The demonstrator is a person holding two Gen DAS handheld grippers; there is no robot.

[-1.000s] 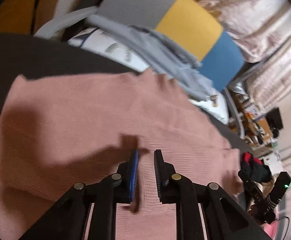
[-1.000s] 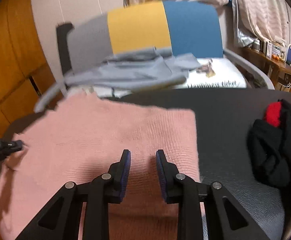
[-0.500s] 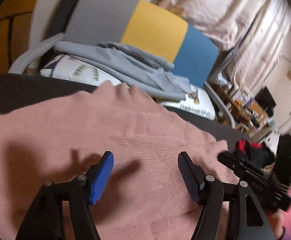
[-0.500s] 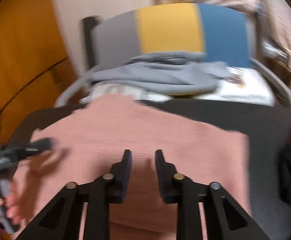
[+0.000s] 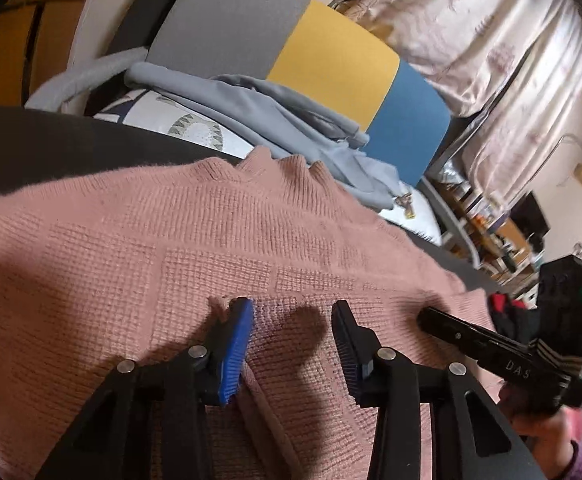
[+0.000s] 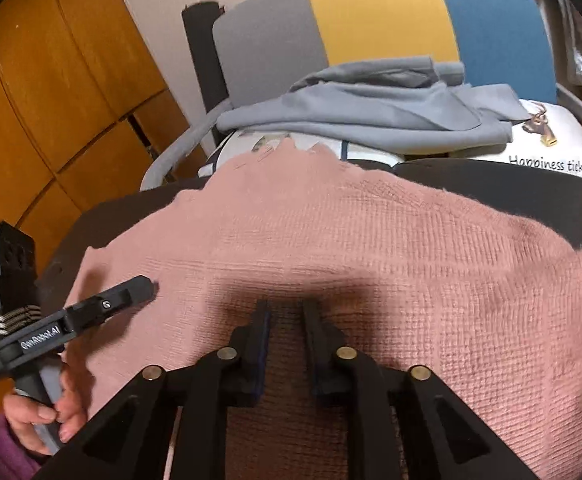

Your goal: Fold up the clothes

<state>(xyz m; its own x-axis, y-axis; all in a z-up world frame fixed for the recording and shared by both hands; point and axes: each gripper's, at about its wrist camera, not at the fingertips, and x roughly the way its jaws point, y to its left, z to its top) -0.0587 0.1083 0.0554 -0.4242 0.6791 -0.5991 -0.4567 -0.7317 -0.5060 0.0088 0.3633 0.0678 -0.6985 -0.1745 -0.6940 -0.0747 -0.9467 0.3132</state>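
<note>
We saw a pink knitted sweater [image 5: 219, 248] lying spread flat on the dark surface [image 5: 51, 136]. Our left gripper [image 5: 291, 320] had been closing its fingers, but they were apart over the sweater. Our right gripper [image 6: 285, 320] had been opening its fingers, with a small gap and nothing pinched. Behind stood a grey, yellow and blue chair [image 6: 371, 20] with grey clothes [image 6: 371, 116], wooden doors [image 6: 51, 100] and pale curtains [image 5: 491, 60].

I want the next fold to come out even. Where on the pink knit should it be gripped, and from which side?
Probably at the near hem of the pink knit, approached from the person's side. It lies flat on the dark table, so only an edge can be pinched. The left tongs, which have just been closing, and the right tongs hover open above it.
</note>
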